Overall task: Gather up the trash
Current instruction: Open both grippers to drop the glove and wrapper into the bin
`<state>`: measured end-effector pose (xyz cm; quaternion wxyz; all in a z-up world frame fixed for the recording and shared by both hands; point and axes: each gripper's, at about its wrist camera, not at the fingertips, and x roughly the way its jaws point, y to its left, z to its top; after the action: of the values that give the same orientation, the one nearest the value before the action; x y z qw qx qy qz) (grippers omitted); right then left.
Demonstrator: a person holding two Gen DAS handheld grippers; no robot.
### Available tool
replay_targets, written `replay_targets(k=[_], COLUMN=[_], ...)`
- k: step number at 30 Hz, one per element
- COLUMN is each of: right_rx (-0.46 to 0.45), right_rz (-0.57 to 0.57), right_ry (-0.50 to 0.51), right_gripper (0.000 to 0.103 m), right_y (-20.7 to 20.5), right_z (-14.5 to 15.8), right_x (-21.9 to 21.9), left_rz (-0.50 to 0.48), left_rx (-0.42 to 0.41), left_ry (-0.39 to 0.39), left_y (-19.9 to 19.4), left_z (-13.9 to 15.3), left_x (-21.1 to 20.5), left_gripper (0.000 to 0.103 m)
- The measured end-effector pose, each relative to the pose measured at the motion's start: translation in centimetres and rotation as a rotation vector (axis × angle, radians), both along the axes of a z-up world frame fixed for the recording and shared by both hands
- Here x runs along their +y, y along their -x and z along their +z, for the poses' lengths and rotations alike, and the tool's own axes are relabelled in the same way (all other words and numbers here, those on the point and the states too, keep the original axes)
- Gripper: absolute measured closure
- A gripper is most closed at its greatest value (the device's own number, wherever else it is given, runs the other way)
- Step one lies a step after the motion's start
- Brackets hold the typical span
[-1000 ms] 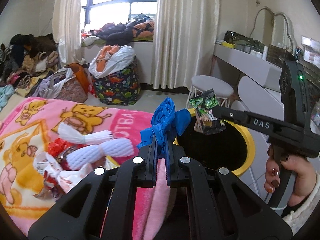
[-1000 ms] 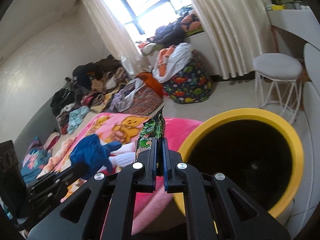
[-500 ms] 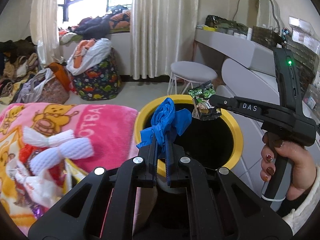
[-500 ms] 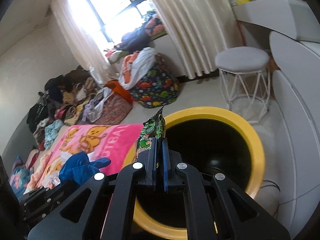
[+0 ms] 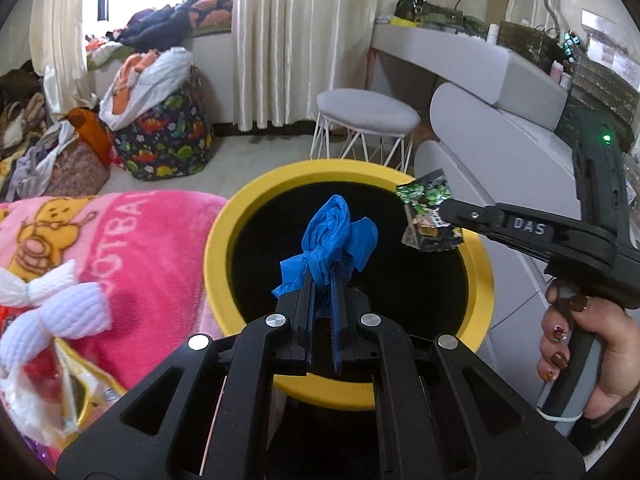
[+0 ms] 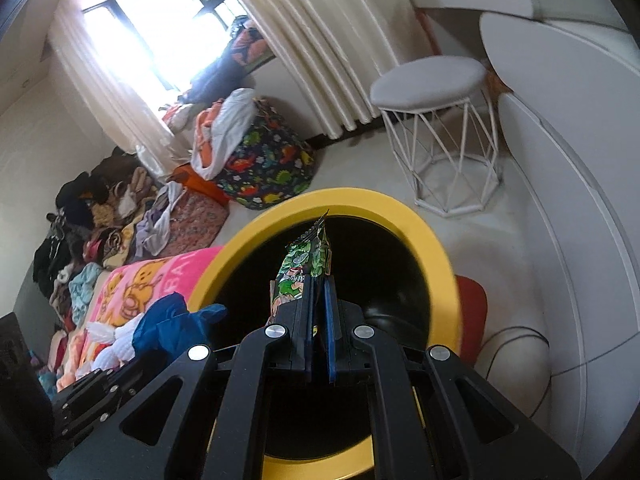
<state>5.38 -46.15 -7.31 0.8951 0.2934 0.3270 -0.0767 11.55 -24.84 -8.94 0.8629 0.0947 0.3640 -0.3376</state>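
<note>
My left gripper [image 5: 322,276] is shut on a crumpled blue glove [image 5: 334,236], held over the dark mouth of the yellow-rimmed bin [image 5: 224,220]. My right gripper [image 6: 318,284] is shut on a green snack wrapper [image 6: 306,268], also above the bin [image 6: 436,248]. In the left wrist view the right gripper [image 5: 442,210] reaches in from the right with the wrapper [image 5: 430,216] over the bin's far right rim; a hand [image 5: 576,344] grips its handle. The blue glove [image 6: 172,324] shows at lower left in the right wrist view.
A pink cartoon blanket [image 5: 132,240] with white foam netting [image 5: 60,308] and wrappers [image 5: 72,392] lies left of the bin. A grey stool [image 5: 366,114], dinosaur-print bag [image 5: 160,148], clothes piles [image 6: 100,216] and a white curved desk [image 5: 480,64] surround it.
Both grippers have swung right and downward from beside the blanket to above the bin's opening, each still holding its item. The right gripper has rolled.
</note>
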Motion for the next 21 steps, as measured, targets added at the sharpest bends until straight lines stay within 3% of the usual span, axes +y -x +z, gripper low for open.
replay_targets(k=[6,8,10,15,18,21], right_rx=[0.029,0.033,0.037,0.038,0.034,0.022], right_rz=[-0.003,-0.001,0.004,0.007,0.011,0.016], right_ry=[-0.017,-0.016,-0.011,0.015,0.038,0.063], right_gripper=[0.094,0.092,0.086,0.062,0.055,0.047], right_y=[-0.4,-0.6,-0.7,-0.8,-0.9,-0.9], right_z=[-1.3,-1.3,-1.3,-1.1,-0.7,-0.3], right_x=[-0.4,-0.4,-0.3,0.1,0.5,0.9], left_rz=[0.010,0.023,0.046,0.099,0.119,0.154], left_rx=[0.035,0.043,0.031,0.007,0.002,0.001], left_ry=[-0.008,-0.002,0.004,0.048,0.072,0.094], left_y=[-1.2,-1.5,-1.6,-1.4,-1.2,-1.1], left_z=[-1.6,-1.7,-1.5,-0.5,0.0,0.5], left_x=[-0.2,0.1,0.5,1.8,2.8,4.0], left_gripper=[0.099,0.092,0.068,0.030,0.013,0.011])
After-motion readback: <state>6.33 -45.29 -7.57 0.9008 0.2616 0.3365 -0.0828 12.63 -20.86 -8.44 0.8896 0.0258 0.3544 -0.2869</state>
